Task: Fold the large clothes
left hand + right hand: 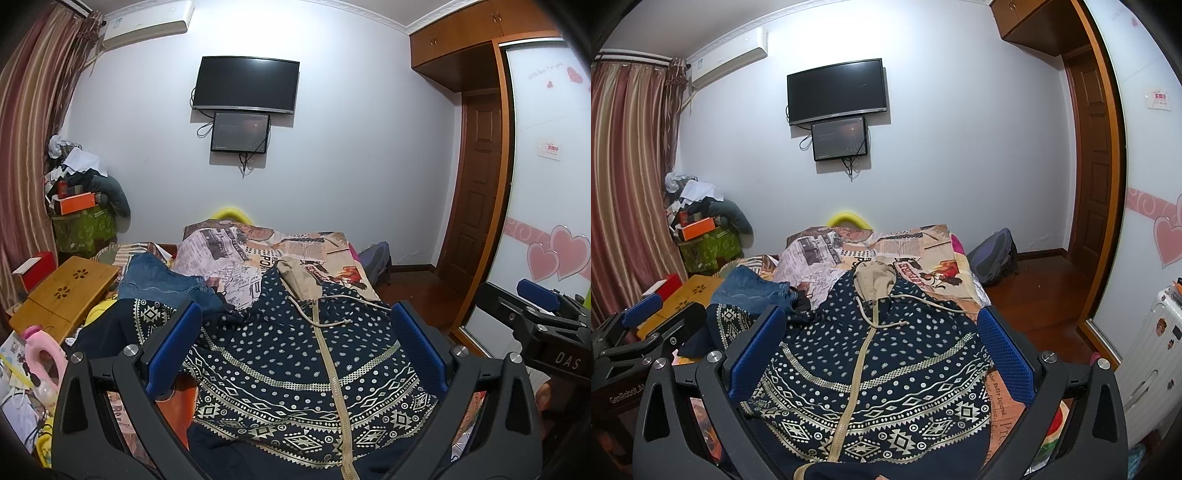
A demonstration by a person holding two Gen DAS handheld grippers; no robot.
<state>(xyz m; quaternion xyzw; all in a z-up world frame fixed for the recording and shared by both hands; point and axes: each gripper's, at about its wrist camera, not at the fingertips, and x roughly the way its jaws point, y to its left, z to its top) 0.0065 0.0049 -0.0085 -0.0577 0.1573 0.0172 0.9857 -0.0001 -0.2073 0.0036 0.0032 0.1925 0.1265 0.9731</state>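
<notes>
A navy hooded jacket (295, 354) with white dots, geometric bands and a beige zipper lies front up on the bed (332, 247), its beige-lined hood (295, 280) pointing to the far wall. It also fills the right wrist view (871, 362). My left gripper (295, 347) is open above the jacket's lower half, holding nothing. My right gripper (882, 343) is open above the same jacket, holding nothing. The right gripper shows at the right edge of the left wrist view (543, 317); the left gripper shows at the left edge of the right wrist view (639, 325).
Folded blue jeans (162, 280) lie on the bed left of the jacket. A wooden lap table (66, 291) and a pink bottle (40, 350) sit at the left. A backpack (993, 254) lies on the floor at the right, near a white suitcase (1156, 358).
</notes>
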